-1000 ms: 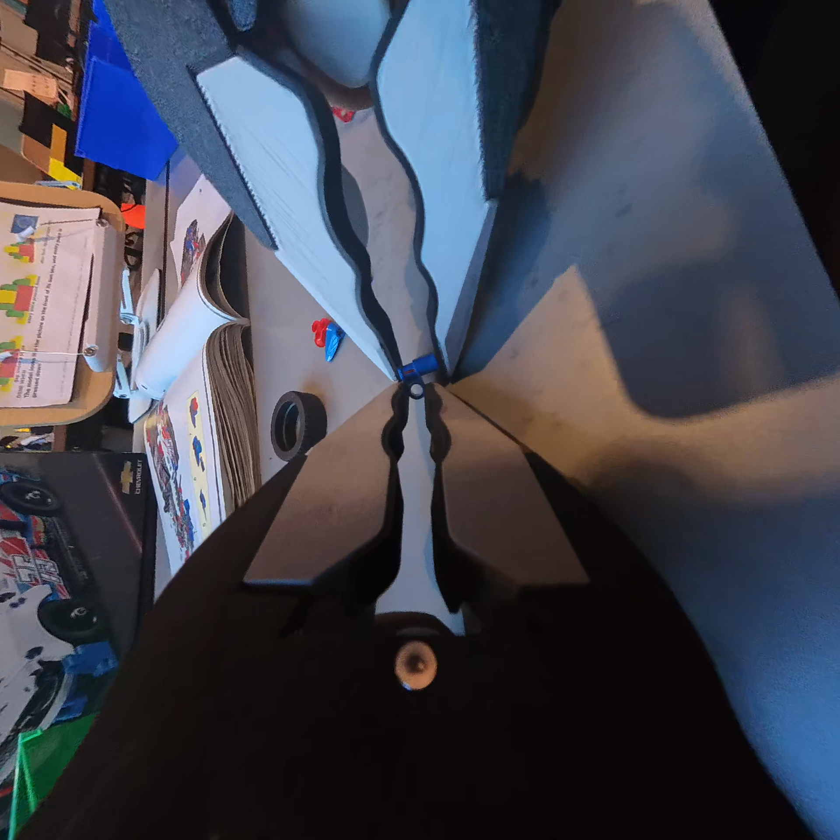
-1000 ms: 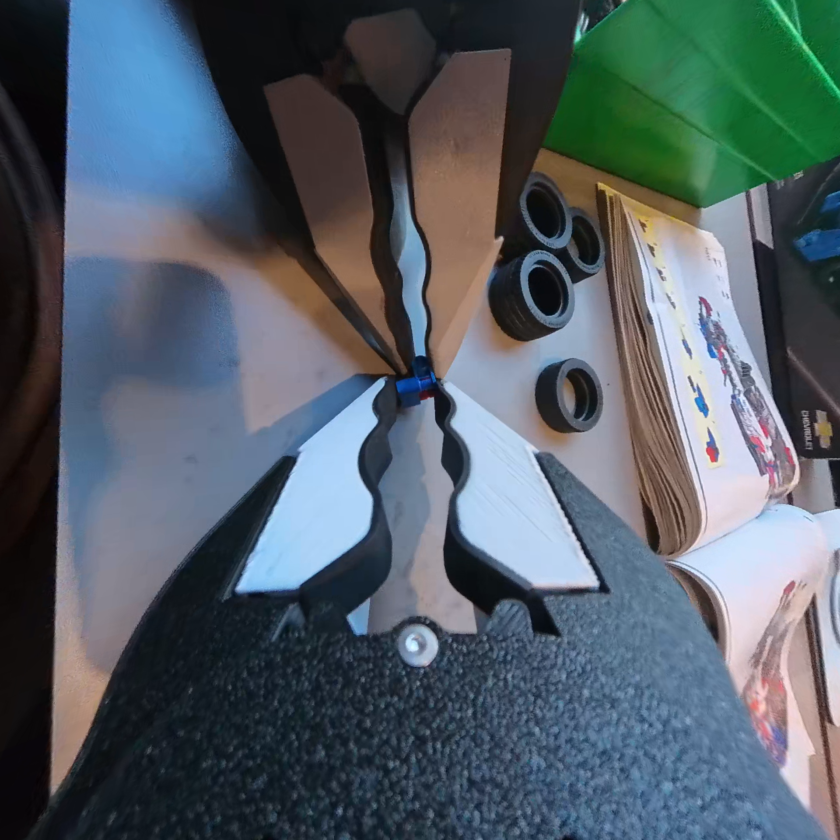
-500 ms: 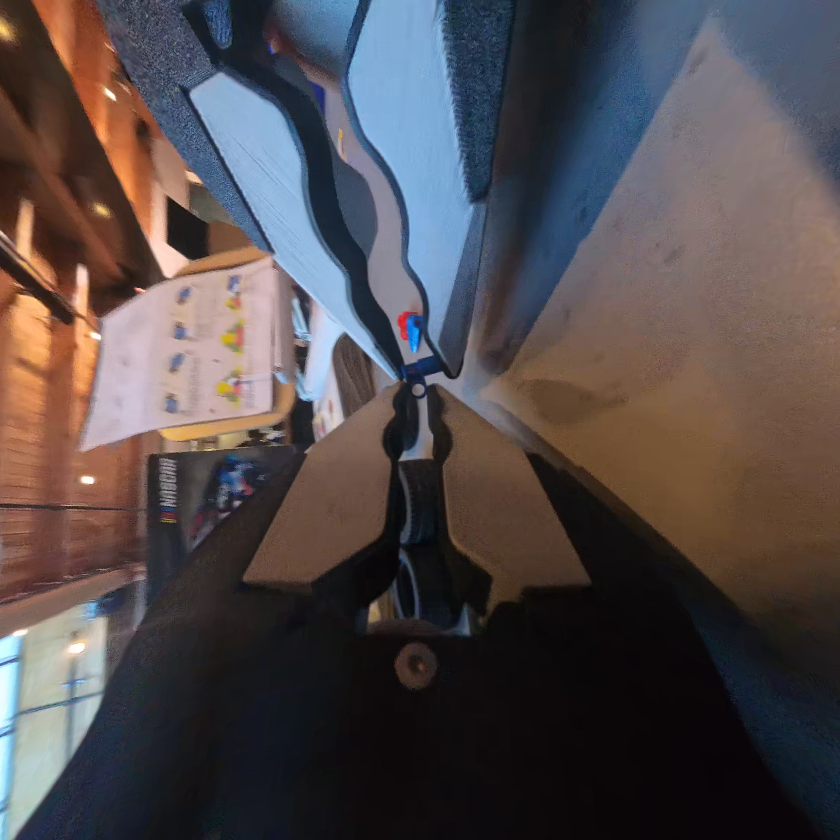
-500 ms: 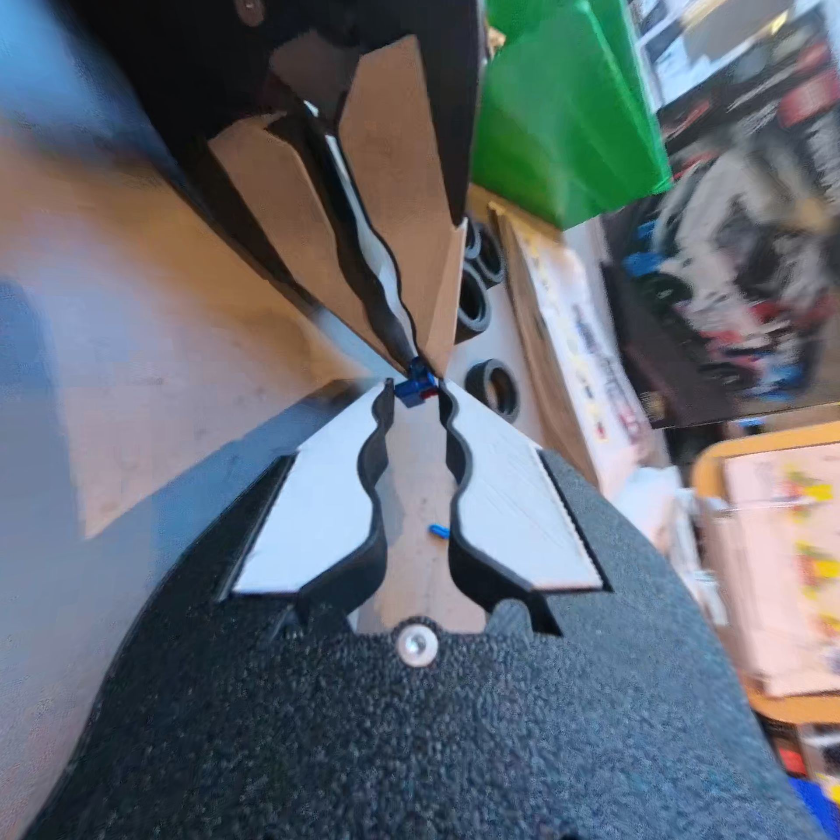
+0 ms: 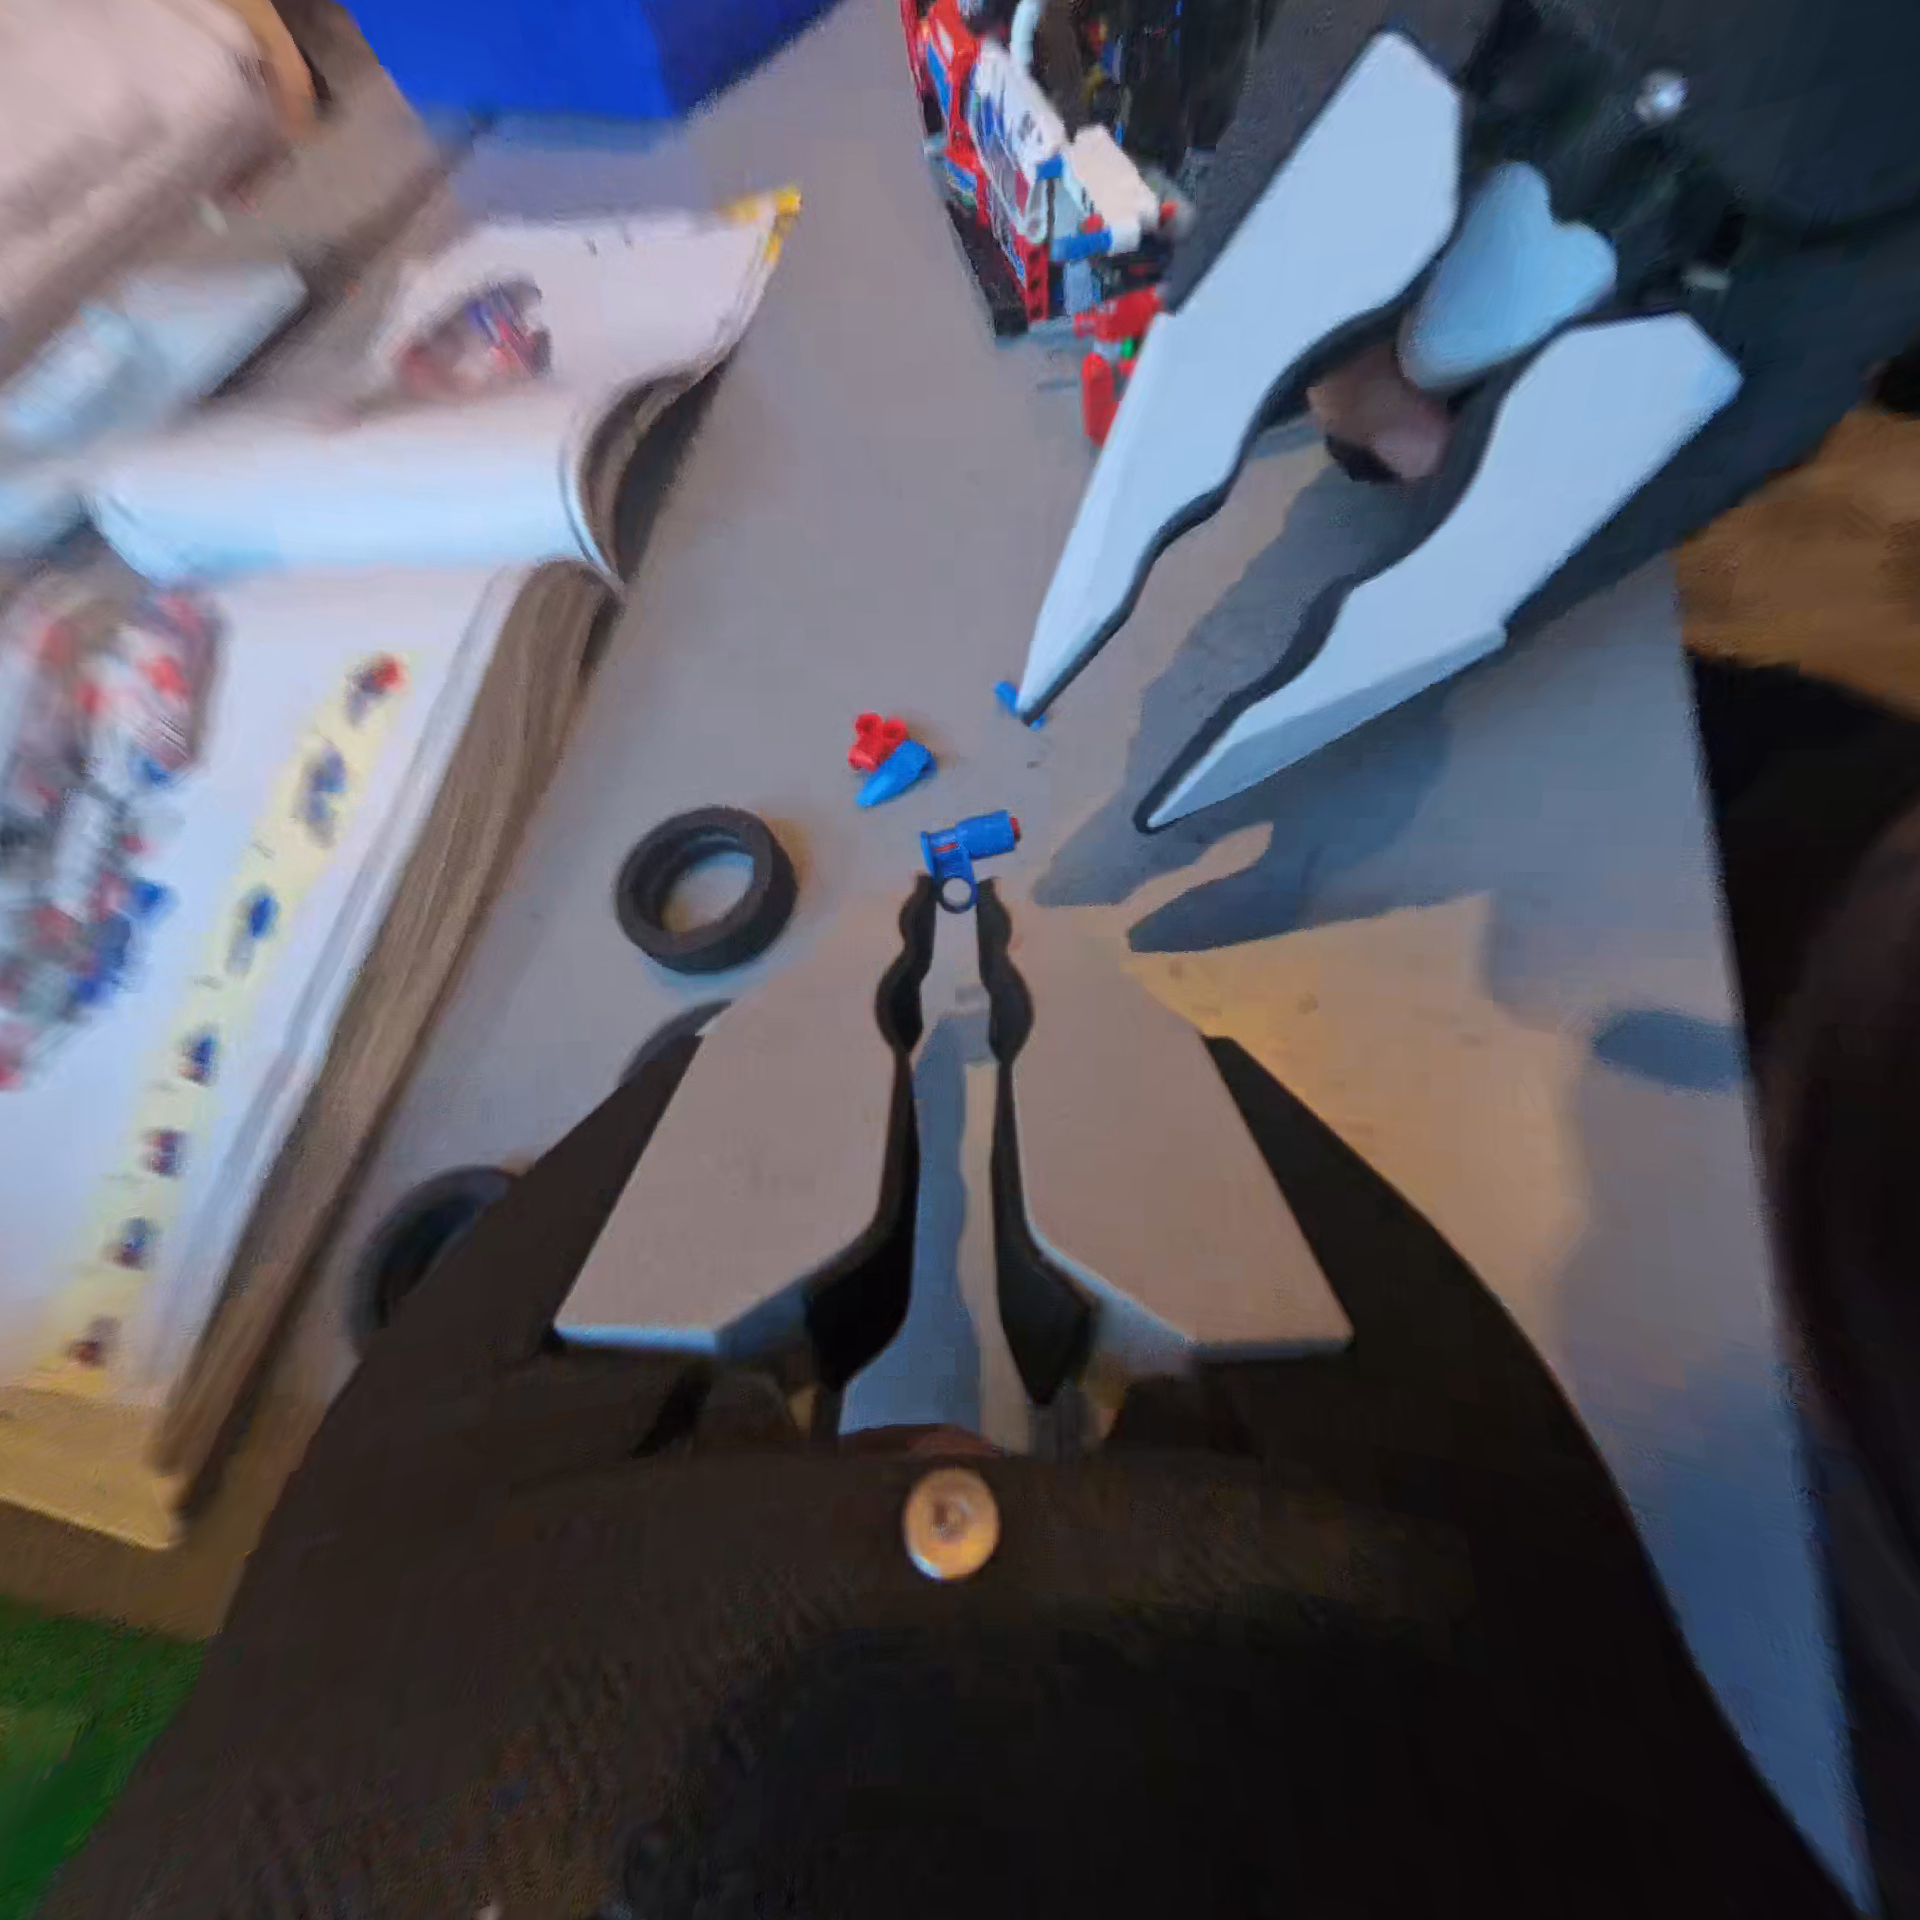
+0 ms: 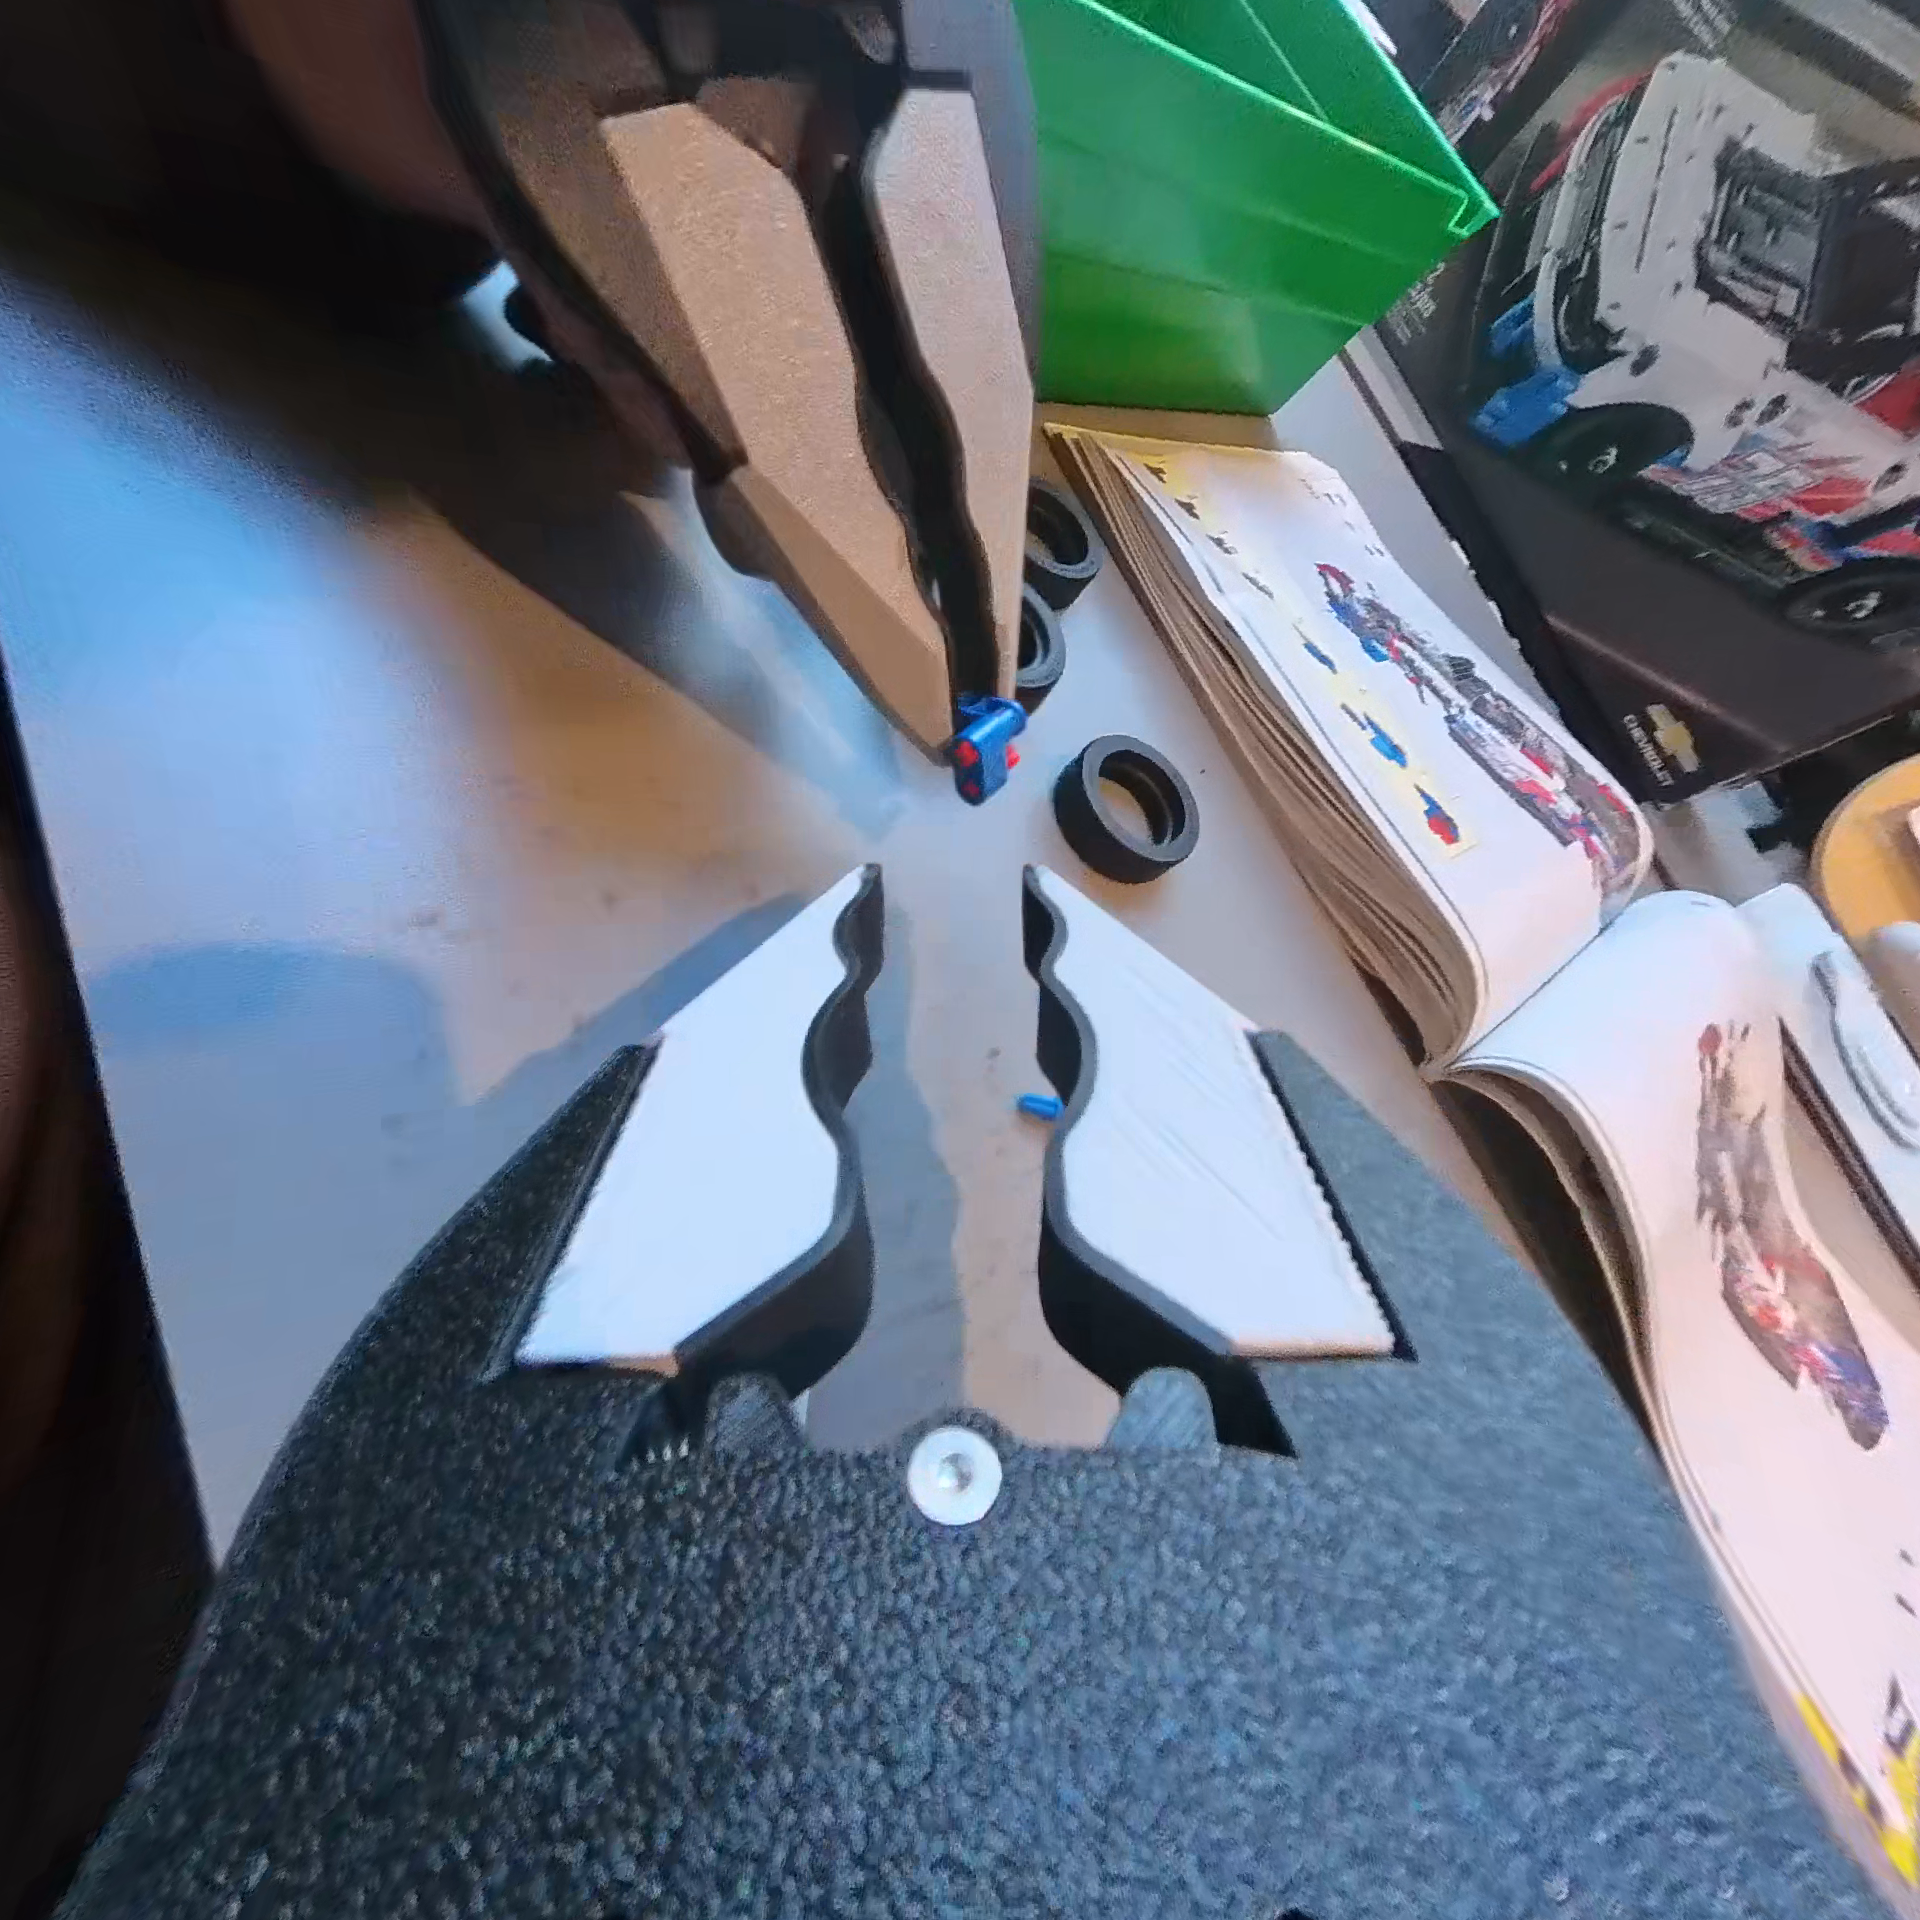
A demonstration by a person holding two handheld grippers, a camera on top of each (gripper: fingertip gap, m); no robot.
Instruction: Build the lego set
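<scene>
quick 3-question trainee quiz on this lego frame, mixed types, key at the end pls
1. True or false: the right gripper is clamped on the small blue piece.
2. The single black tyre nearest the left gripper is: A) lying flat on the table, B) held in the jaws, C) resting on the open instruction book.
3. Fill in: the bin behind the book is ____ in colour.

Key: 1 false, since the left gripper holds it and the right is open and empty; 2 A; 3 green.
</scene>
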